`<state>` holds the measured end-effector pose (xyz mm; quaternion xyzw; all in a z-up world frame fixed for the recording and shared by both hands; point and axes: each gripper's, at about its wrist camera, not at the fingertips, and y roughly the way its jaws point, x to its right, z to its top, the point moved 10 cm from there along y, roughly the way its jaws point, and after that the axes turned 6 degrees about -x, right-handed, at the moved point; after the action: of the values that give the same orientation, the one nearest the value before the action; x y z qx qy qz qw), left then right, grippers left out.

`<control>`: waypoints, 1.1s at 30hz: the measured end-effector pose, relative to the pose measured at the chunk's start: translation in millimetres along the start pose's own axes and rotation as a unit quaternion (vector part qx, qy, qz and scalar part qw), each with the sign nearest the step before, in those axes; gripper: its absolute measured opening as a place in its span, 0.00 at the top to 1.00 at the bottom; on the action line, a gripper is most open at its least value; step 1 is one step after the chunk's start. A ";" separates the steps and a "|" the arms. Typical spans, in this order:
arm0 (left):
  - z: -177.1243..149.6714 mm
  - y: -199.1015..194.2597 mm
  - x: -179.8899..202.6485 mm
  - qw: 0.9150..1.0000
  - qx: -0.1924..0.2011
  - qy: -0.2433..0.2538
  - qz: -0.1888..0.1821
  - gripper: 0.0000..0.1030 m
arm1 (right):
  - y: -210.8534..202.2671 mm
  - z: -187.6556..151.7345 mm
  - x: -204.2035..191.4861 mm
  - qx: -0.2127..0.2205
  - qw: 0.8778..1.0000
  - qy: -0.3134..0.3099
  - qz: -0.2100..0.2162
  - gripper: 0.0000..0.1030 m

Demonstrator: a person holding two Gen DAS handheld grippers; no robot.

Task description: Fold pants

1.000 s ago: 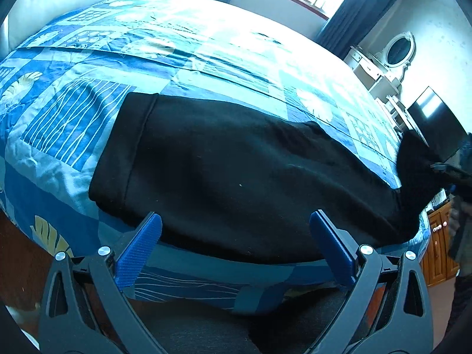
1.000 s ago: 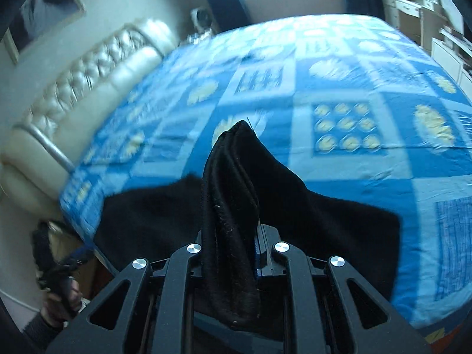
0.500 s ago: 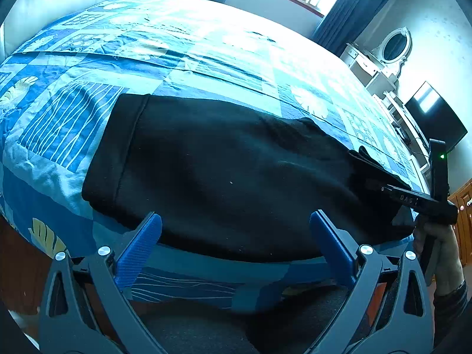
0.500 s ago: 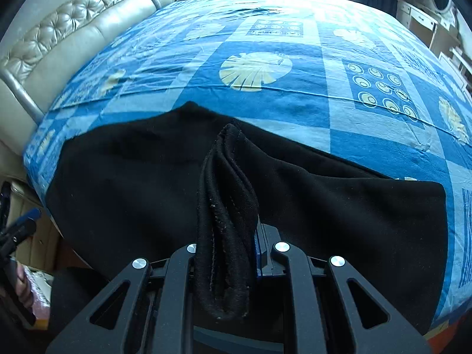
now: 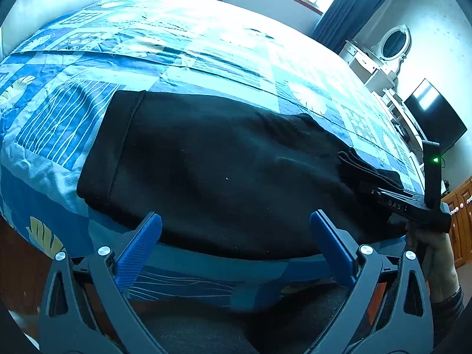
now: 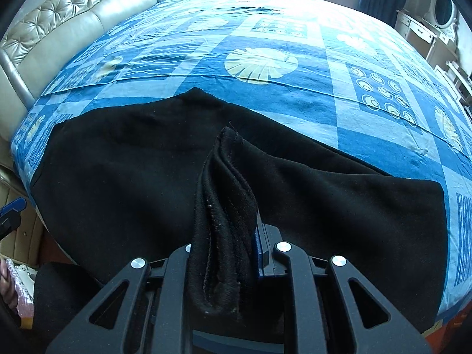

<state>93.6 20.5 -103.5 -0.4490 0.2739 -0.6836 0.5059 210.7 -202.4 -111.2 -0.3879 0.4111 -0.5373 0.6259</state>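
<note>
Right fingers (image 6: 255,244) seemingly pinching bunched hem, black pants (image 6: 147,183) flat

Left gripper (image 5: 236,244): dark grey plastic arms with triangular cut-outs, round silver screws, and ribbed blue pads (image 5: 137,249). Right gripper (image 6: 227,236): the same dark frame and screws, a blue pad edge, white lettering along its side, and a green light. A dark sleeve cuff (image 5: 448,298) covers the wrist.

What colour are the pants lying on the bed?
Black, plain; the pants show best in the left wrist view.
</note>
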 end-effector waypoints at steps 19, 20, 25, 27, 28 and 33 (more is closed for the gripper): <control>-3.6 1.9 2.6 1.000 -0.002 0.000 -0.003 0.03 | -18.6 -5.8 -37.1 0.020 0.997 0.024 0.076 0.57; -3.9 2.0 2.9 1.000 -0.003 0.000 -0.003 0.03 | -17.4 -6.3 -38.2 0.019 0.996 0.030 0.084 0.53; -4.4 1.9 4.5 1.000 -0.004 0.001 -0.004 0.03 | -1.1 -15.6 -42.3 0.004 0.990 0.059 0.125 0.47; -4.8 1.7 6.7 1.000 -0.006 0.000 -0.009 0.03 | 5.5 -18.3 -41.8 0.006 0.988 0.067 0.138 0.44; -5.0 1.6 6.9 1.000 -0.006 0.000 -0.009 0.03 | 6.9 -18.5 -42.0 0.009 0.987 0.069 0.146 0.40; -5.8 2.3 8.2 1.000 -0.008 0.000 -0.011 0.03 | -12.6 -13.7 -48.4 0.042 0.976 0.078 0.199 0.26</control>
<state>88.8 11.6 -105.3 -0.4556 0.2747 -0.6870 0.4951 189.4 -156.6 -99.7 -0.2284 0.5044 -0.4475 0.7023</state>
